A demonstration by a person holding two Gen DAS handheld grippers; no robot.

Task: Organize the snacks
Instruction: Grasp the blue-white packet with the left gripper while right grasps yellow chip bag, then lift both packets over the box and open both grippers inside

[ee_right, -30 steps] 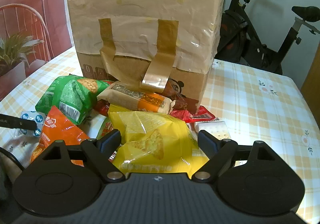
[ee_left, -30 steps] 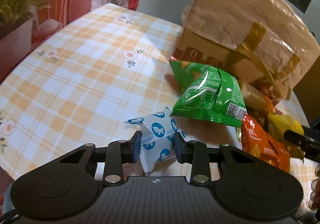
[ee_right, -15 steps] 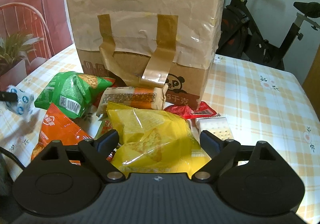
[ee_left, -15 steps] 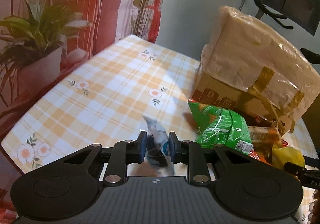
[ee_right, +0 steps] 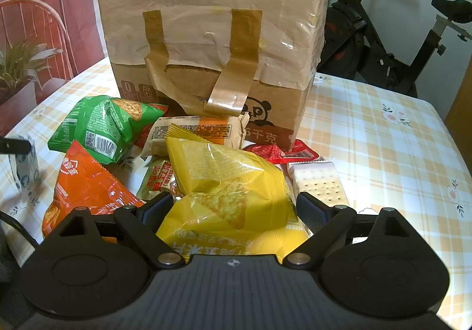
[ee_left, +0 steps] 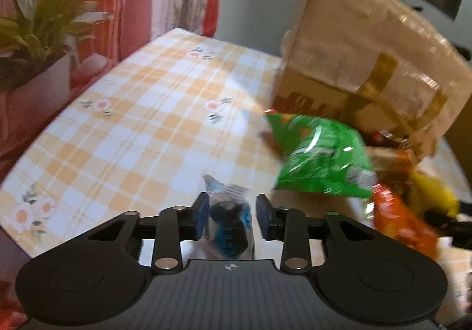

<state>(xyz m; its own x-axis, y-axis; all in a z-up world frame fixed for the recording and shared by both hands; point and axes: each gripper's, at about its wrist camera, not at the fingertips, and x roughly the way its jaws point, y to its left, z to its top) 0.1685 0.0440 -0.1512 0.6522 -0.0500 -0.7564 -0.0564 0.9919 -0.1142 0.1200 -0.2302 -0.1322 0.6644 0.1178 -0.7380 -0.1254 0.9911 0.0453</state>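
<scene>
Left hand-held gripper [ee_left: 230,219]: jaws opening around the blue-and-white packet [ee_left: 228,222], lifted off the table [ee_left: 141,111] a second ago, now being let go well left of the pile. Right hand-held gripper [ee_right: 234,213]: spread wide astride the yellow chip bag [ee_right: 227,200], unmoved, not yet pinching.

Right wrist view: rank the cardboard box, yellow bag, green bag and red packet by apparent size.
1. cardboard box
2. yellow bag, though nearness to the camera inflates it
3. green bag
4. red packet, partly hidden
</scene>
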